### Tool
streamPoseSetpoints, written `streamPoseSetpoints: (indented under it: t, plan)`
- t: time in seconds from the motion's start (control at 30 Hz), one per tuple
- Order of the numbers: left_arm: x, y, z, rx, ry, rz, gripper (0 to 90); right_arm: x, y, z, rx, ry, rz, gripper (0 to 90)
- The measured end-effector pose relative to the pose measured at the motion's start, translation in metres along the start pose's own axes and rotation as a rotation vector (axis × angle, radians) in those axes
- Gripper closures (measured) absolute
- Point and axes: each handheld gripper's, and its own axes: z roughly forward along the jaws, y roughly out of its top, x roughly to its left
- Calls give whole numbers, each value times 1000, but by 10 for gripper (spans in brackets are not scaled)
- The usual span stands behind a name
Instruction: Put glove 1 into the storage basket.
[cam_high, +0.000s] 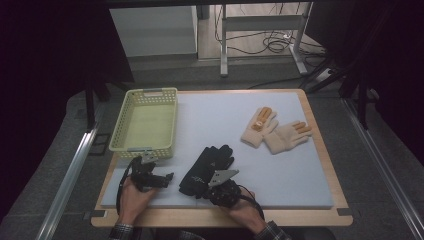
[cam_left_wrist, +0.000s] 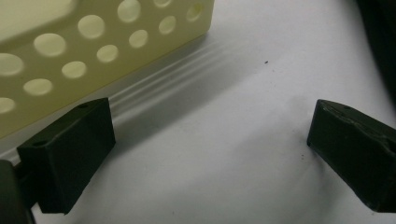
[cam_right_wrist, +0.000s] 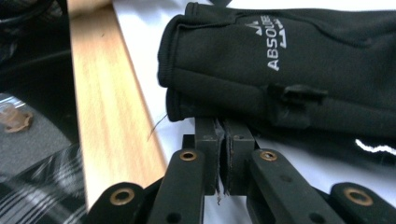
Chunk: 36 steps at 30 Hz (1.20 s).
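A pair of black gloves (cam_high: 207, 162) lies stacked on the white foam mat (cam_high: 280, 170) near the front; the right gripper view shows white "ABSOLUTE" lettering on the black gloves (cam_right_wrist: 289, 60). My right gripper (cam_high: 216, 189) sits at their cuff end. Its jaws are pressed together, and the right gripper (cam_right_wrist: 224, 133) has its tips right at the cuff's edge; whether any fabric is caught I cannot tell. My left gripper (cam_high: 162, 177) rests on the mat left of the gloves. In its own view the left gripper (cam_left_wrist: 210, 144) stands open over bare mat.
A pale yellow perforated basket (cam_high: 148, 92) stands at the back left, its wall (cam_left_wrist: 93, 42) close to my left jaw. Two cream gloves (cam_high: 260, 127) with orange fingertips lie at the right. The wooden table edge (cam_right_wrist: 107, 93) runs just beside my right gripper.
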Motion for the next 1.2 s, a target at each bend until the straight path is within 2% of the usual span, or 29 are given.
streamPoseSetpoints:
  t: [0.17, 0.23, 0.37, 0.4, 0.47, 0.5, 0.57, 0.6, 0.7, 0.73, 0.77, 0.8, 0.83, 0.87, 0.9, 0.97, 1.03, 1.07, 1.13, 1.2]
  plan:
    - [1, -1, -1, 0, -4, 8, 6, 0, 5, 5, 6, -10, -17, 836]
    - [1, -1, -1, 1, -3, 8, 7, 1, 4, 1, 15, -9, -25, 817]
    - [1, -1, 0, 4, -6, 4, 5, -8, -8, -20, 10, -54, -2, 754]
    - [1, -1, 0, 4, -6, 4, 5, -8, -8, -20, 10, -54, -2, 754]
    - [1, -1, 0, 4, -5, 0, 4, -16, -13, -30, 3, -85, 12, 730]
    - [1, -1, 0, 3, -6, -7, 3, -24, -17, -40, -1, -113, 27, 698]
    - [1, -1, 0, 3, -5, -7, 4, -29, -20, -45, -1, -127, 30, 678]
    - [1, -1, 0, 1, -2, -6, 6, -38, -25, -55, -3, -171, 38, 636]
    - [-1, 0, -1, 2, 5, -11, 7, -49, -31, -66, -2, -222, 54, 575]
    - [-1, 0, -1, 2, 5, -11, 11, -49, -31, -66, -2, -222, 54, 575]
    - [-3, 1, -2, 8, -1, -12, 14, -57, -36, -75, 4, -263, 68, 523]
    - [-3, 1, -2, 8, -1, -12, 19, -57, -36, -75, 4, -263, 68, 523]
    - [-4, 2, -2, 6, -13, -10, 19, -65, -41, -81, 12, -300, 76, 489]
    - [-5, 3, -3, 2, -19, -11, 19, -65, -41, -81, 12, -300, 76, 489]
    - [-9, 6, -5, 1, -26, -6, 18, -74, -47, -88, 23, -337, 93, 449]
    - [-10, 7, -6, 4, -28, -9, 16, -78, -49, -90, 23, -350, 98, 439]
    - [-15, 10, -9, 3, -51, -8, 14, -86, -55, -97, 32, -386, 111, 405]
    - [-19, 13, -11, 1, -68, -7, 12, -95, -61, -103, 33, -415, 138, 384]
    - [-21, 15, -13, -3, -78, -6, 11, -98, -63, -105, 32, -426, 142, 373]
    - [-28, 20, -17, -18, -102, -10, 7, -110, -69, -113, 29, -460, 174, 334]
